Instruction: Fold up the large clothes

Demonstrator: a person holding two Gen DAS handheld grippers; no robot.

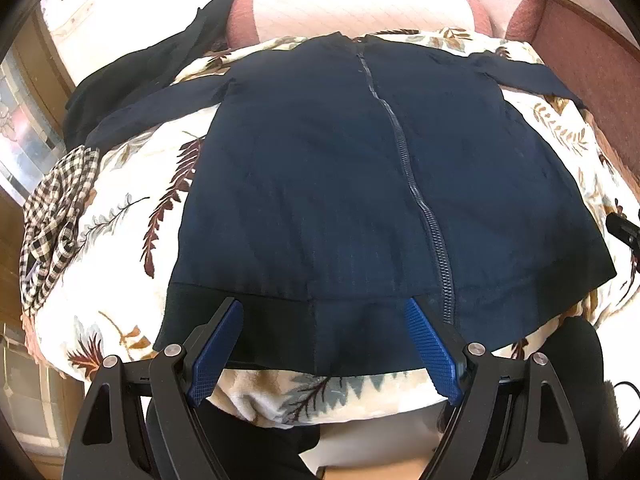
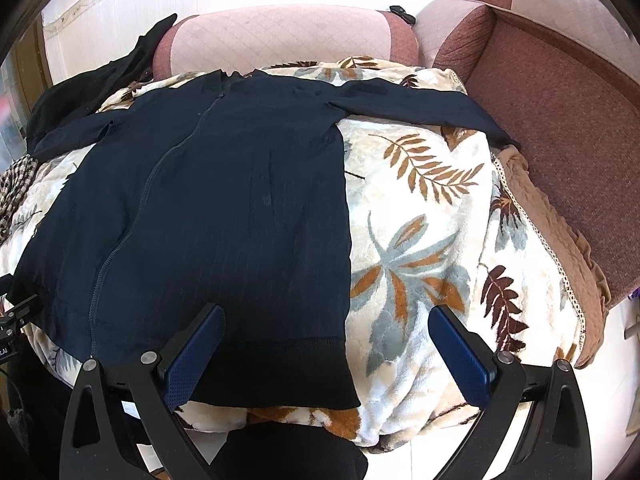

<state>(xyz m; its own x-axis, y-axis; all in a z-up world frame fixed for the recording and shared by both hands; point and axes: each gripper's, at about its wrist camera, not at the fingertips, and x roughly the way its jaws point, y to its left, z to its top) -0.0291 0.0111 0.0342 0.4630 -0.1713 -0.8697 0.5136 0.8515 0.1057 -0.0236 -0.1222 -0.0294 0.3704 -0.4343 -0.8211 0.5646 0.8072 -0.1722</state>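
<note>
Both grippers hang wide open and empty over the near hem of the navy zip jacket (image 1: 320, 184): the left gripper (image 1: 324, 344) left of the zipper (image 1: 404, 160), the right gripper (image 2: 326, 354) at the hem's right corner. The jacket lies flat on the leaf-print blanket (image 2: 420, 240), sleeves spread toward the far edge. Each gripper should probably pinch only the ribbed hem, not blanket, before folding.

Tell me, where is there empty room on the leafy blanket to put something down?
Most room is on the blanket, right of the navy jacket, below its sleeve, up to the tan quilt. A narrower strip lies between jacket and checkered cloth. The far-left corner is crowded with black clothes.
</note>
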